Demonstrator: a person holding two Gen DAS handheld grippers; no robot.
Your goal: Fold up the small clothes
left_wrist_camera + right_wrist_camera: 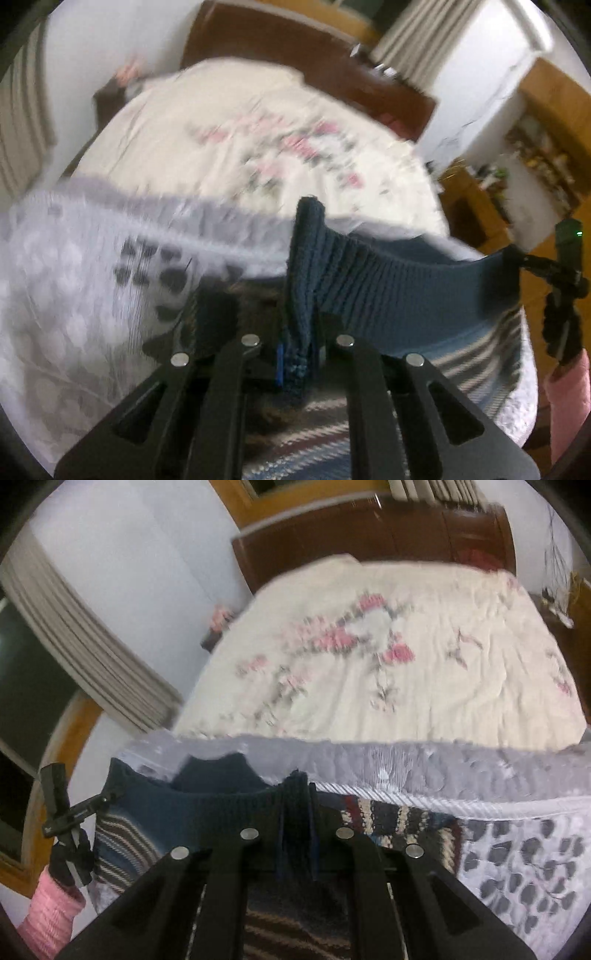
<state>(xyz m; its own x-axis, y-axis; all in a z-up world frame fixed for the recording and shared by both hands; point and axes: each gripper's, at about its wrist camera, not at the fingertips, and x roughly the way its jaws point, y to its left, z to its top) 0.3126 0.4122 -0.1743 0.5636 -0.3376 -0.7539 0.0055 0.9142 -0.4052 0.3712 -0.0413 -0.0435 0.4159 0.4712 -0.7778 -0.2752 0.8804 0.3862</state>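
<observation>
Left wrist view shows our left gripper (295,354) clamped on the ribbed hem of a dark blue knit sweater (388,291); our right gripper (297,834) pinches the same hem, stretching the sweater between us above the bed (406,672).

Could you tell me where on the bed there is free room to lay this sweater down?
The cream floral bedspread is bare from the headboard to the grey leaf-print quilt. The near edge is crowded: the striped sweater hangs there between both grippers.
</observation>
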